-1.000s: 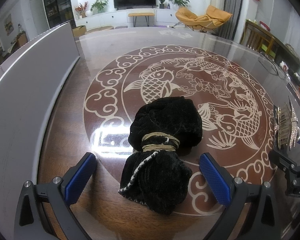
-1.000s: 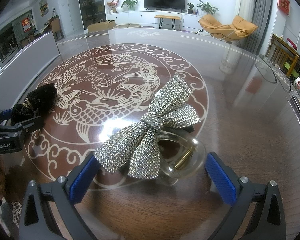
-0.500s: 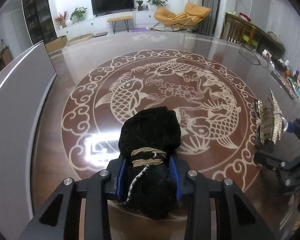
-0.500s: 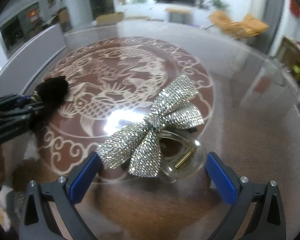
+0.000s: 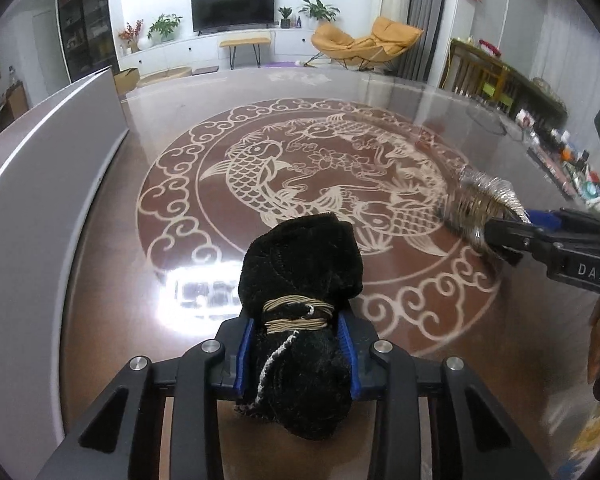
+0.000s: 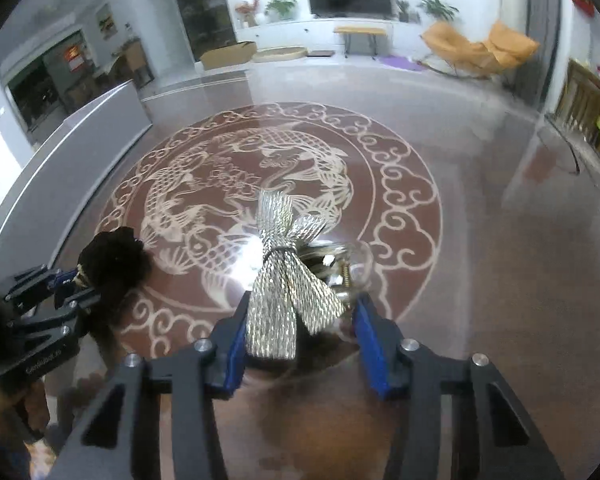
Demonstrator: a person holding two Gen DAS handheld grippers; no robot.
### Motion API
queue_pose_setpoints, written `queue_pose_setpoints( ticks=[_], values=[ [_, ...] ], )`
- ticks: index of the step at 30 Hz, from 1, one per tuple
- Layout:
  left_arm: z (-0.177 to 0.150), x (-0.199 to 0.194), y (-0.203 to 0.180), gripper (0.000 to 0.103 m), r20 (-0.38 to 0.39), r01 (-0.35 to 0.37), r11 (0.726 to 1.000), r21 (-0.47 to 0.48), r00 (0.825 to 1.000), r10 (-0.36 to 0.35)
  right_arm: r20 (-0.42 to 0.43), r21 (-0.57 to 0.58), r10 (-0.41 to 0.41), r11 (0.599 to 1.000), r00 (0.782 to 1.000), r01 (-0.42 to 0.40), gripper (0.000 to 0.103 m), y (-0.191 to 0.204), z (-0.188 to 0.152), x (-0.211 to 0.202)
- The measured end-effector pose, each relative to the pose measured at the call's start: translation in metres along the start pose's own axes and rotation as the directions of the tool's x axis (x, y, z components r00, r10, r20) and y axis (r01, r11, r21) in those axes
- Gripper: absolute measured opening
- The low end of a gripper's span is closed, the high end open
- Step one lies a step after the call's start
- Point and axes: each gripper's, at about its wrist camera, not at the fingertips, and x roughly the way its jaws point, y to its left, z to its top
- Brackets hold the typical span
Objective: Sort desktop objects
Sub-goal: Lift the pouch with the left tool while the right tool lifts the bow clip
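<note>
Left claw pinching soft, light black velvet pouch below tied neck. Right claw closing on stiff, slippery rhinestone bow clip between pads; fragile.

"DAS" on right gripper body, other lettering unreadable

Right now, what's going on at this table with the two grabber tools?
A person is sorting hair accessories on the glossy brown table with a fish pattern, one handheld gripper per hand. The left gripper has its blue-padded jaws clamped on a black velvet bow tied with tan cord. The right gripper is closing its jaws on a silver rhinestone bow hair claw with a clear clip, which sits between them.
</note>
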Motion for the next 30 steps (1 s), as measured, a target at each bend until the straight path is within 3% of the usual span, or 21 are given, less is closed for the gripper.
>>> queue_pose_setpoints(
  ticks=[3,7,10,11,16,17,19,23,30],
  values=[
    [-0.005,-0.012,-0.004,0.035,0.013,0.017,1.000,-0.004,1.000,-0.017,0.000,-0.031,0.006,0.999,1.000,-0.006,0.047,0.000,-0.008,-0.013],
    [-0.014,-0.020,-0.006,0.035,0.015,0.018,1.000,0.000,1.000,-0.018,-0.080,-0.073,-0.003,0.997,0.997,-0.003,0.049,0.008,-0.021,-0.010],
    [-0.018,-0.024,-0.004,0.035,0.017,0.016,1.000,-0.010,1.000,-0.015,-0.080,-0.119,-0.034,0.993,0.996,0.025,0.085,0.013,-0.028,-0.008],
    [-0.019,-0.024,-0.004,0.035,0.016,0.016,1.000,-0.014,1.000,-0.015,-0.071,-0.127,-0.049,0.991,0.996,0.040,0.089,0.013,-0.029,-0.007],
    [-0.019,-0.019,-0.001,0.035,-0.001,0.007,1.000,-0.028,1.000,-0.007,-0.082,-0.051,-0.033,0.998,0.996,0.029,0.088,0.005,-0.015,0.018],
    [-0.019,-0.019,0.001,0.035,-0.003,0.003,0.999,-0.033,1.000,-0.003,-0.056,-0.049,-0.041,0.998,0.998,0.038,0.073,0.006,-0.013,0.020],
    [-0.019,-0.018,0.005,0.035,-0.012,0.002,0.999,-0.050,1.000,-0.002,-0.044,-0.034,-0.047,0.998,0.998,0.046,0.053,0.005,-0.012,0.018],
    [-0.017,-0.026,0.009,0.035,0.008,0.004,0.998,-0.069,1.000,-0.004,-0.030,-0.068,-0.058,0.996,0.998,0.055,0.052,0.007,-0.017,0.005],
    [-0.010,-0.044,0.007,0.035,0.034,0.034,0.995,-0.089,0.999,-0.031,0.008,-0.081,0.025,0.996,1.000,-0.025,0.052,0.019,-0.009,-0.030]
  ],
)
